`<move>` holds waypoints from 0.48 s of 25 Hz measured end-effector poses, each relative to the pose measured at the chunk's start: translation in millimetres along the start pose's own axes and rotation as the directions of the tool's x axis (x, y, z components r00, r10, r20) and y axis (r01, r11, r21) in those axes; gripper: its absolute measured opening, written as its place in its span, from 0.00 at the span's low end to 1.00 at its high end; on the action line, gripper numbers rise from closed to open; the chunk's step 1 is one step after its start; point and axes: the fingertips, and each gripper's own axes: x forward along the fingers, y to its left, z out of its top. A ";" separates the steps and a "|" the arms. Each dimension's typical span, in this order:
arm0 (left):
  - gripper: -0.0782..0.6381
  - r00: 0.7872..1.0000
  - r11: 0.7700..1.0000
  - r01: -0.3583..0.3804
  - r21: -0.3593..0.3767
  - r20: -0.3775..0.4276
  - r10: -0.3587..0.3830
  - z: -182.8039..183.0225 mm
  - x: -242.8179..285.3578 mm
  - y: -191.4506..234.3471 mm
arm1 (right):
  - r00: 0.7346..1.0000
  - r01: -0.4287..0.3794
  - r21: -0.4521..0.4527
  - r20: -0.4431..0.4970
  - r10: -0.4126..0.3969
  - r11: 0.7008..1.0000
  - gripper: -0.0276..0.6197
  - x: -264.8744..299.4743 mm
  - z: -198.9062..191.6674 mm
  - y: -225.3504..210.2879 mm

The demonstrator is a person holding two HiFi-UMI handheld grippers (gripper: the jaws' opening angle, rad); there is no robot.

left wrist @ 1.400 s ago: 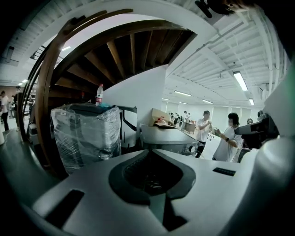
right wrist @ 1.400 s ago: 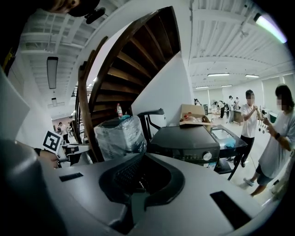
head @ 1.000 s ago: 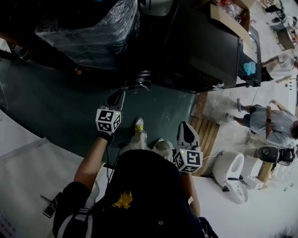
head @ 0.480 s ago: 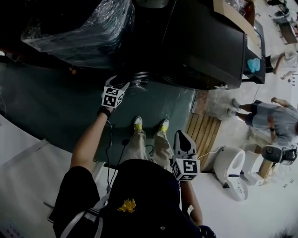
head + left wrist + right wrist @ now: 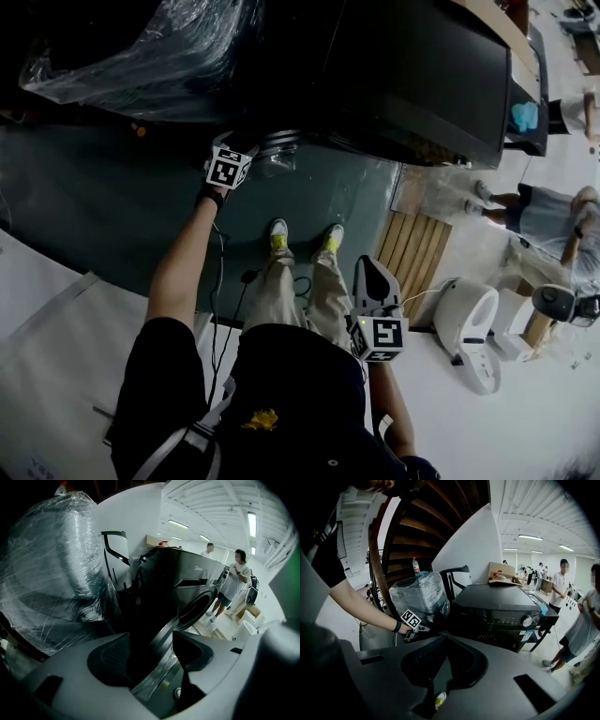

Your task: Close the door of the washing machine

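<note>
The black front-loading washing machine (image 5: 412, 84) stands ahead of me, and its round chrome-rimmed door (image 5: 278, 148) hangs out at its lower left. My left gripper (image 5: 242, 148) reaches down to that door. In the left gripper view the door's rim (image 5: 164, 637) runs between the spread jaws of the left gripper (image 5: 150, 656), and a dark gap shows beside the left pad. The machine's drum opening (image 5: 199, 609) shows beyond. My right gripper (image 5: 372, 274) hangs by my right leg, its jaws together on nothing, apart from the machine (image 5: 497, 606).
A large plastic-wrapped appliance (image 5: 141, 47) stands left of the machine. On the right lie a wooden pallet (image 5: 412, 262) and a white fixture (image 5: 473, 328). People (image 5: 553, 216) stand at the far right. A cable (image 5: 246, 281) trails on the green floor by my feet.
My left gripper has gone forward and down to the door, and its jaws have spread. The right gripper has sunk a little at my side.
</note>
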 end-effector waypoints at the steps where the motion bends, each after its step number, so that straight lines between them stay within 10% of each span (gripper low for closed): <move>1: 0.51 1.000 1.000 0.004 0.006 -0.014 -0.004 -2.2 4.6 0.1 | 1.000 0.001 0.001 -0.006 -0.001 1.000 0.08 0.0 -2.1 -0.5; 12: 0.53 0.997 1.000 0.006 -0.006 -0.080 -0.006 -26.4 25.9 -3.6 | 1.000 0.000 0.015 -0.021 0.001 1.000 0.08 -2.9 -13.1 2.8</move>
